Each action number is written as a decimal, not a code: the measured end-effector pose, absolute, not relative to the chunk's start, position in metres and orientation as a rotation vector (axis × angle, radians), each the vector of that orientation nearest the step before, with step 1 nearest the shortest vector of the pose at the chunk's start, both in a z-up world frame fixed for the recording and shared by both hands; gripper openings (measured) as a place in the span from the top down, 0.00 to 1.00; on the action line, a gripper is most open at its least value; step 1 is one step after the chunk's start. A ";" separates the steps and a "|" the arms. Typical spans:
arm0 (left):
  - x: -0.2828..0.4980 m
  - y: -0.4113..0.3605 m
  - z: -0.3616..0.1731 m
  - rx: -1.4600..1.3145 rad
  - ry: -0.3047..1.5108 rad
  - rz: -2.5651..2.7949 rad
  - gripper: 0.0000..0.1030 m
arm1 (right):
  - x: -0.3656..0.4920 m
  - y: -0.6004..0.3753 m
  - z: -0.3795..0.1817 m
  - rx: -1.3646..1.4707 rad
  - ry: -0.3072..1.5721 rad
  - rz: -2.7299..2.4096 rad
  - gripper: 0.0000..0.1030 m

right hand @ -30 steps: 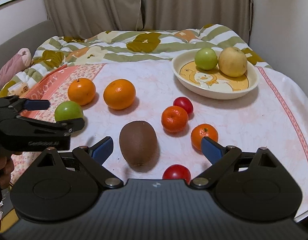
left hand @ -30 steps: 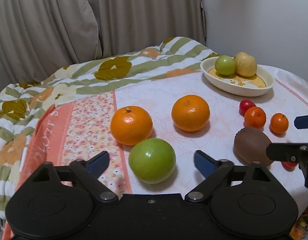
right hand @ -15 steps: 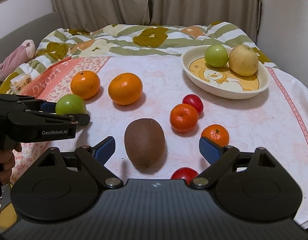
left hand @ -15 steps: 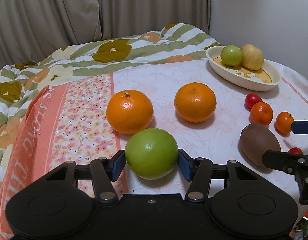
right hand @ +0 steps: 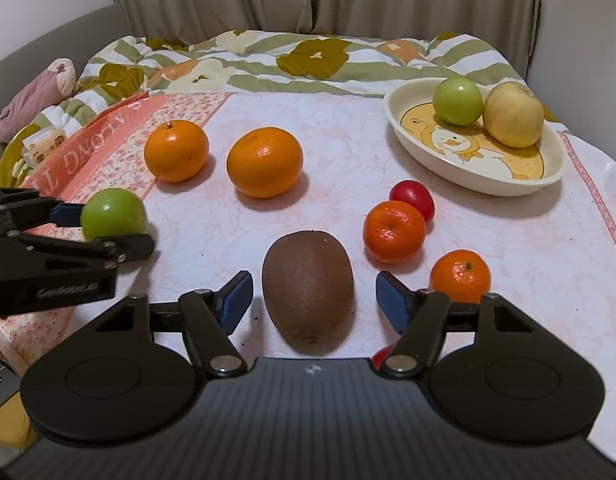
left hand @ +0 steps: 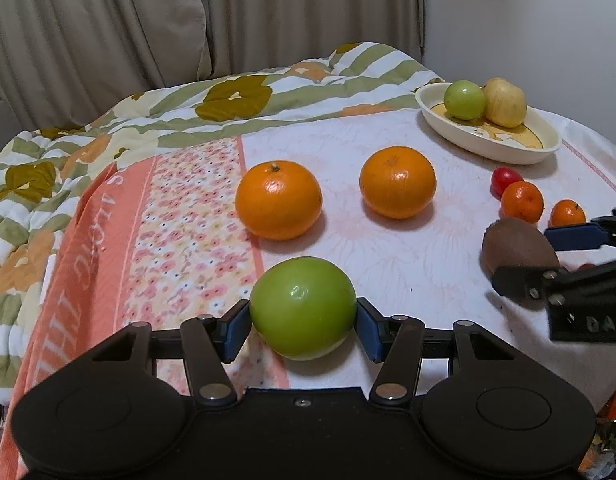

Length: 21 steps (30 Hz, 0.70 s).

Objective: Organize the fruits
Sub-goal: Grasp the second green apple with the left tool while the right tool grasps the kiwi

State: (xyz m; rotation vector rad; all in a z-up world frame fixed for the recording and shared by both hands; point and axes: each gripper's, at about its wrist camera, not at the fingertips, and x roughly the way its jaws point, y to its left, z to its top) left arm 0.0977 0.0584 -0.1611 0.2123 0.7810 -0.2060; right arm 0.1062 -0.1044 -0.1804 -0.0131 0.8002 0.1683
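My left gripper [left hand: 303, 328] is shut on a green apple [left hand: 303, 312], with both blue pads pressed against its sides, low over the pink floral cloth. The right wrist view shows that apple [right hand: 113, 214] in the left gripper [right hand: 107, 232] at the left edge. My right gripper [right hand: 314, 298] straddles a brown kiwi [right hand: 308, 284] that lies on the cloth. Its jaws are closing, and a gap still shows on each side of the kiwi. A cream bowl [right hand: 488, 184] at the back right holds a green apple [right hand: 458, 101] and a yellow fruit [right hand: 513, 115].
Two oranges [right hand: 175, 150] [right hand: 264, 167] sit mid-table. Two mandarins [right hand: 394, 231] [right hand: 460, 276] and a red tomato [right hand: 412, 199] lie between the kiwi and the bowl. Another red fruit [right hand: 382, 354] peeks out under my right finger. A rumpled quilt [right hand: 308, 56] and curtains lie behind.
The left jaws closed onto the green apple and hold it. The right gripper moved in over the kiwi and its jaws narrowed around it.
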 end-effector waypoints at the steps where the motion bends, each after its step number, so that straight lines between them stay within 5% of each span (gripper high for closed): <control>1: 0.096 0.059 -0.161 0.211 0.782 -0.205 0.42 | 0.107 -0.104 -0.181 -0.011 0.802 0.167 0.23; 9: 0.083 0.065 -0.157 0.202 0.775 -0.190 0.42 | 0.110 -0.102 -0.185 -0.007 0.813 0.184 0.37; 21: 0.067 0.060 -0.131 0.198 0.743 -0.192 0.42 | 0.099 -0.107 -0.161 0.021 0.808 0.174 0.40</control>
